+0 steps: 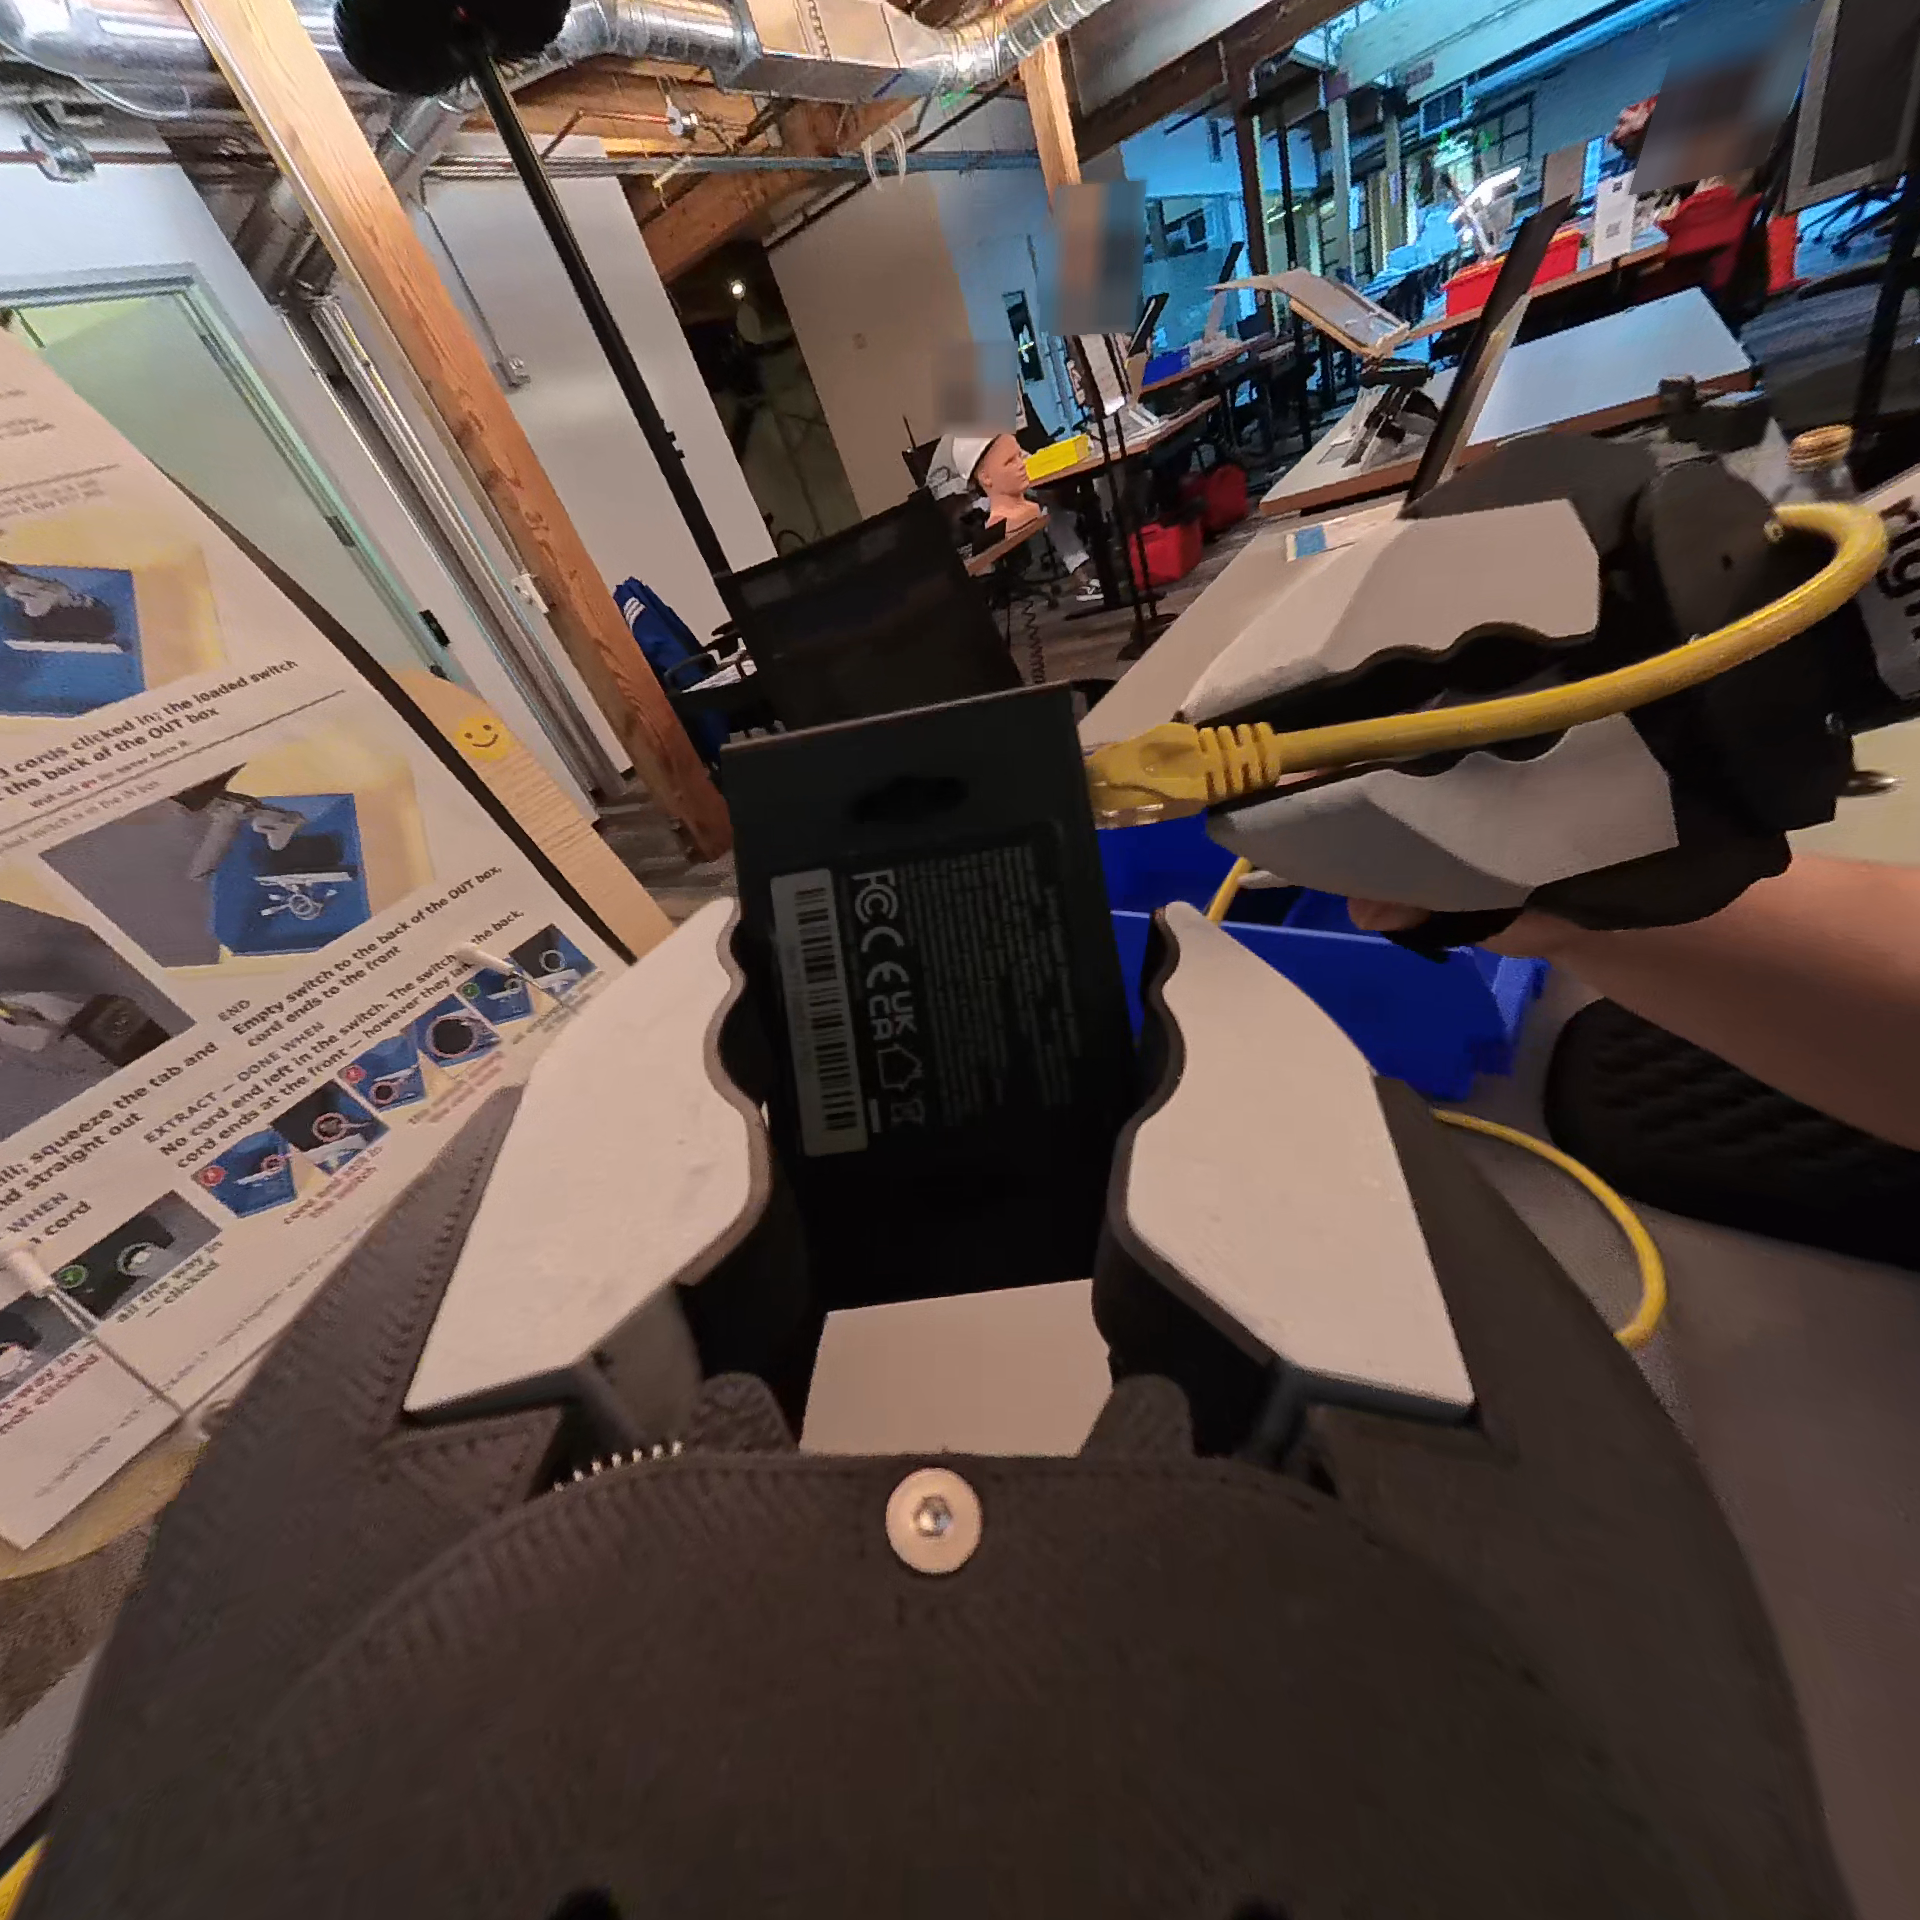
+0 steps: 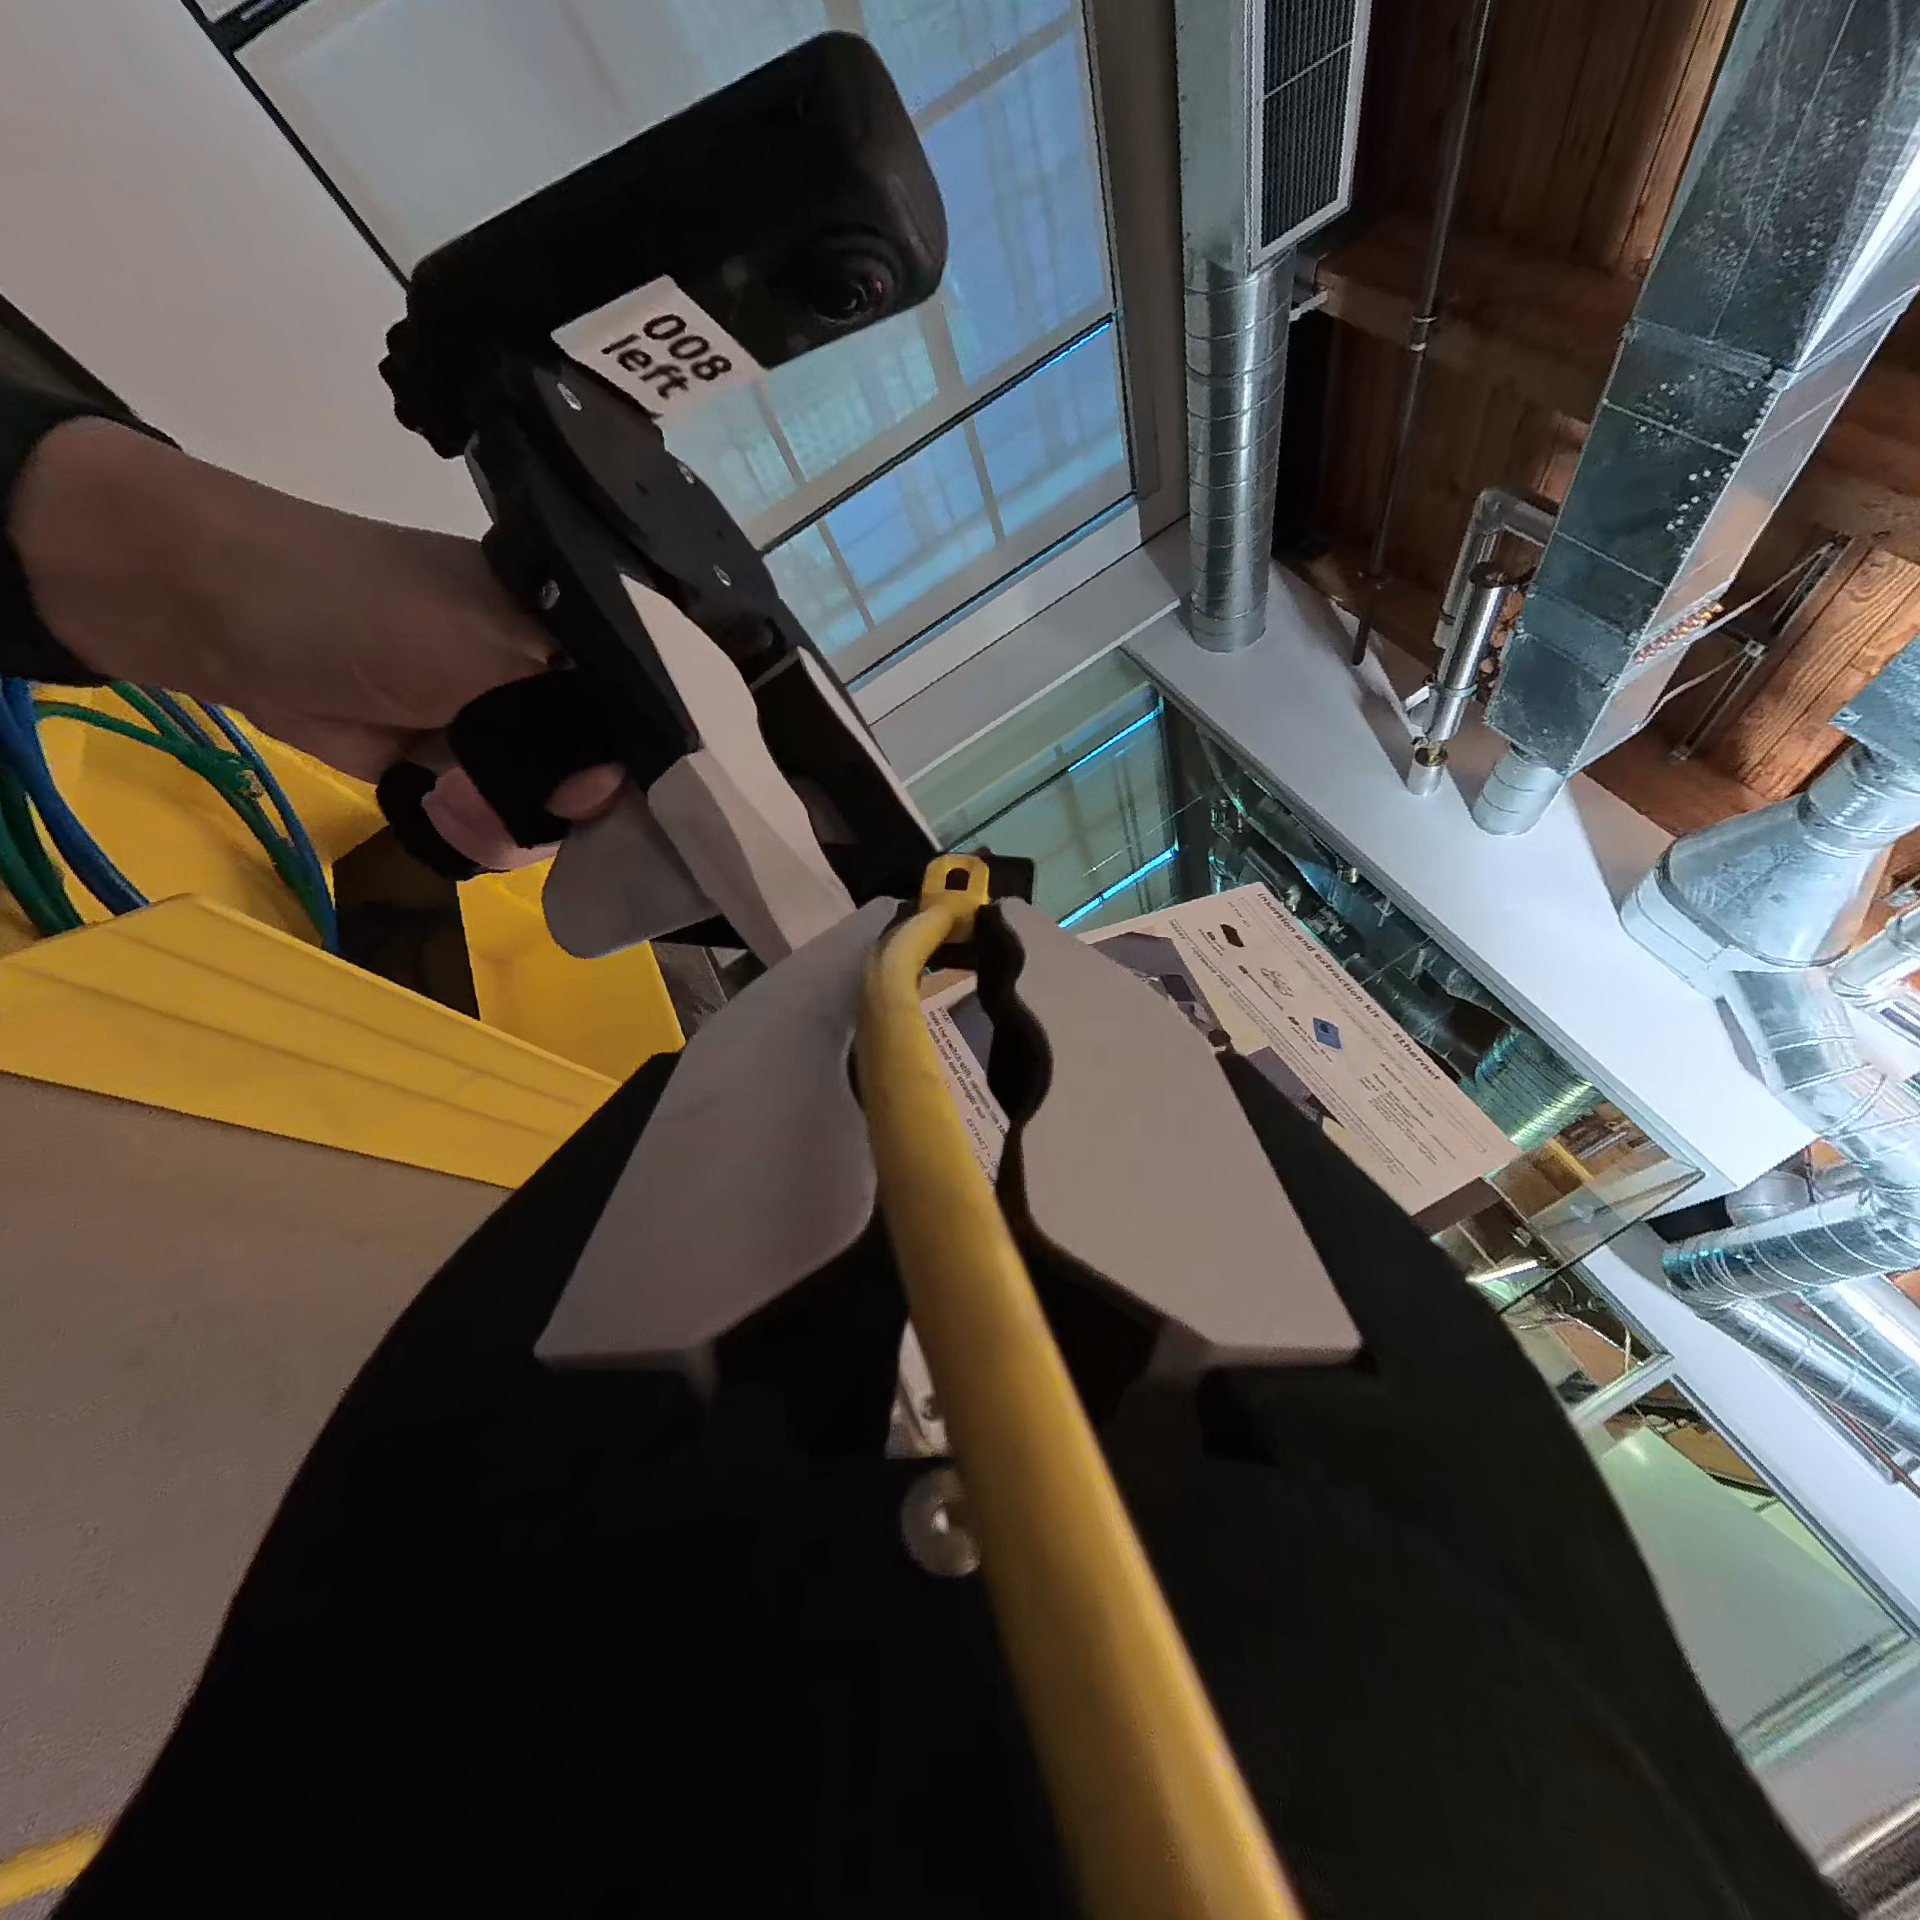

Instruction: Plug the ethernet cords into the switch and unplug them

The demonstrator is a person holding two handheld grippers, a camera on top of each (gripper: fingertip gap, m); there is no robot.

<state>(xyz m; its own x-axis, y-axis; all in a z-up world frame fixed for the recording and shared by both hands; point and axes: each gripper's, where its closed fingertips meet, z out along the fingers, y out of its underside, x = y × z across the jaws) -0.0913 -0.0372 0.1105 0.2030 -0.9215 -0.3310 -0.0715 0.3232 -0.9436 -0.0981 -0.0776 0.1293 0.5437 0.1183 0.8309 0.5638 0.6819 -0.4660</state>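
Left gripper (image 1: 940, 997) clamps the black switch (image 1: 925, 966); right gripper (image 1: 1195, 774) pinches the yellow cord (image 1: 1455, 727) beside it.

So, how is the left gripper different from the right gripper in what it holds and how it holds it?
The left gripper holds the black switch, a flat rigid box; the right gripper holds the yellow cord near its plug. The left gripper's jaws stand wide around the switch; the right gripper's are nearly closed on the thin cord. The left gripper points forward, the right one sideways toward the switch's edge. Both have grey fingers with wavy black pads.
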